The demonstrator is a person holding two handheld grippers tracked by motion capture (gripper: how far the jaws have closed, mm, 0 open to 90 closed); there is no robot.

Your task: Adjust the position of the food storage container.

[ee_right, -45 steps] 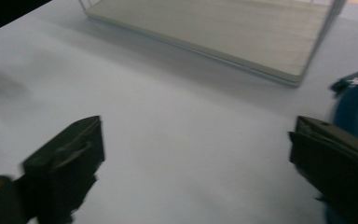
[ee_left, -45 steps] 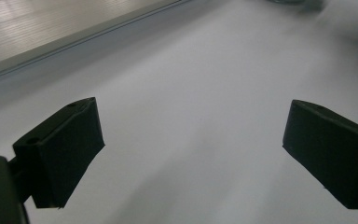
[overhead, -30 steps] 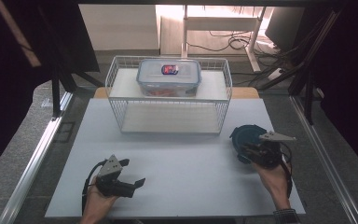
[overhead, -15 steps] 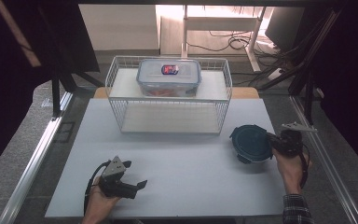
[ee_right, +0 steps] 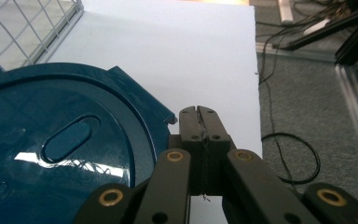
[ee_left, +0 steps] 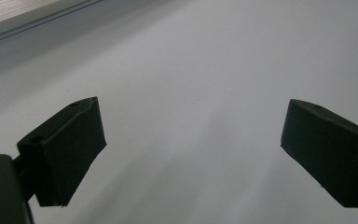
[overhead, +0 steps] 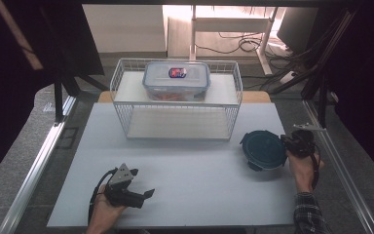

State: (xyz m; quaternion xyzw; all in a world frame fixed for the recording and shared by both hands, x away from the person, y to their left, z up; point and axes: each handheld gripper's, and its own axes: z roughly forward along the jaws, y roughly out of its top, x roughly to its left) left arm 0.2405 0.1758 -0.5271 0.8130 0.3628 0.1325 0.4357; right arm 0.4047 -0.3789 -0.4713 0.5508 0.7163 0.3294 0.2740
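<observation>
Two hands work a white table (overhead: 185,180). The left hand (overhead: 104,212) rests at the near left edge, its left gripper (overhead: 146,195) lying low with jaws spread wide over bare tabletop. At the right edge the right hand (overhead: 299,168) holds the right gripper (overhead: 285,141), jaws pressed together and holding nothing, just beside one round dark-blue lid (overhead: 264,150) lying flat. The right gripper view adds the lid's oval recess (ee_right: 67,138) and a tab (ee_right: 165,116) next to the closed jaws. Farther back stands one wire basket (overhead: 121,80) carrying one clear lidded container (overhead: 176,80).
</observation>
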